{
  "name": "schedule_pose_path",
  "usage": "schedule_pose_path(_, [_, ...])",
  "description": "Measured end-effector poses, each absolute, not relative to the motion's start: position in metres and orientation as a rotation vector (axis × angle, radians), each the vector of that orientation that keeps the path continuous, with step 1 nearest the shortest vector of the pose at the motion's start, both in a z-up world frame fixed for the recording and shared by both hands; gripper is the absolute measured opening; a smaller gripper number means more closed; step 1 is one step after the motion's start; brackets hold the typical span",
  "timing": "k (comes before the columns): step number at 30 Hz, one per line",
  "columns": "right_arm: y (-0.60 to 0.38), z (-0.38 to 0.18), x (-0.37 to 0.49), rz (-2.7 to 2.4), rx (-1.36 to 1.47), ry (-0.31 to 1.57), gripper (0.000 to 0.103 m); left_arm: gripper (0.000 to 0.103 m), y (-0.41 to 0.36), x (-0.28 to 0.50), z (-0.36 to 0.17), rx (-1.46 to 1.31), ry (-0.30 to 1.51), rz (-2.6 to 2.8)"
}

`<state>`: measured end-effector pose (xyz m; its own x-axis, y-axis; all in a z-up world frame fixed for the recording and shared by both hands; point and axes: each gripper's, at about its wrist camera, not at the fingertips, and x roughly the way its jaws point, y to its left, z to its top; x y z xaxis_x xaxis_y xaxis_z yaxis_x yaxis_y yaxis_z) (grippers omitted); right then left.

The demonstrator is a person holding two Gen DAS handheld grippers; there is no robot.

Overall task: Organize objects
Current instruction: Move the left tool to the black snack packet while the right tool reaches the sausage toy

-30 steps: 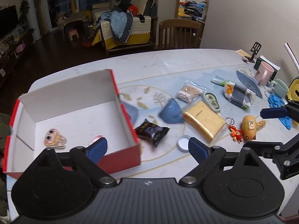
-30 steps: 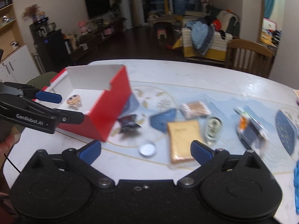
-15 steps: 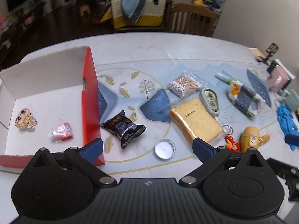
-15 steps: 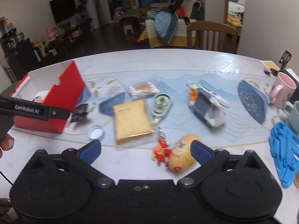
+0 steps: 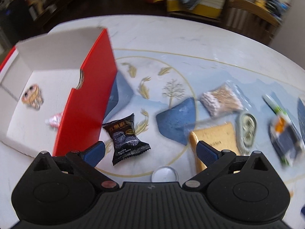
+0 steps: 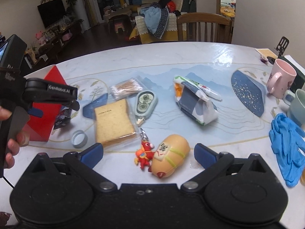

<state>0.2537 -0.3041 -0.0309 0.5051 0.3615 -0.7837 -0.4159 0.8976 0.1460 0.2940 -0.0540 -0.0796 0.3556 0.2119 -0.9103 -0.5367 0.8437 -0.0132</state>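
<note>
Since half a second earlier, the left gripper (image 5: pixel 150 150) had closed in on the black snack packet (image 5: pixel 125 137), which filled more of the left wrist view, and the right gripper (image 6: pixel 148 152) had drawn nearer the yellow squeeze toy (image 6: pixel 169 155). Both tools were spread wide and held nothing. The snack packet lay flat on the marble table (image 5: pixel 171 38), just beside the red wall of the open cardboard box (image 5: pixel 89 95) and between the blue pads of the left gripper in view; contact could not be judged. Inside the box rested a big-eyed cartoon sticker (image 5: pixel 32 96) and a small pink wrapped sweet (image 5: pixel 55 119). A silver jar lid (image 5: pixel 164 173) sat near the left tool's body. In the right wrist view, the wrapped toast slice (image 6: pixel 113 122), bag of cotton swabs (image 6: pixel 126 88), correction tape dispenser (image 6: pixel 145 102) and red horse keychain (image 6: pixel 144 152) lay mid-table, the keychain touching the squeeze toy. A tissue pack (image 6: pixel 194 103), pink mug (image 6: pixel 281 79) and blue gloves (image 6: pixel 287 148) lay farther right.
</note>
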Motion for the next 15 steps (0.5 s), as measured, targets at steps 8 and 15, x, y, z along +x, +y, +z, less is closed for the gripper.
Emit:
schedule_pose_path(8, [-0.306,-0.044,0.265,0.445,-0.026,0.964,0.099,0.102,-0.041,0.315,-0.1,-0.382,1.099,0.634])
schedule_pose_path(15, [-0.299,-0.051,0.268,0.434,-0.027,0.983,0.094,0.101,-0.029,0.326,-0.121,-0.477,1.14,0.71])
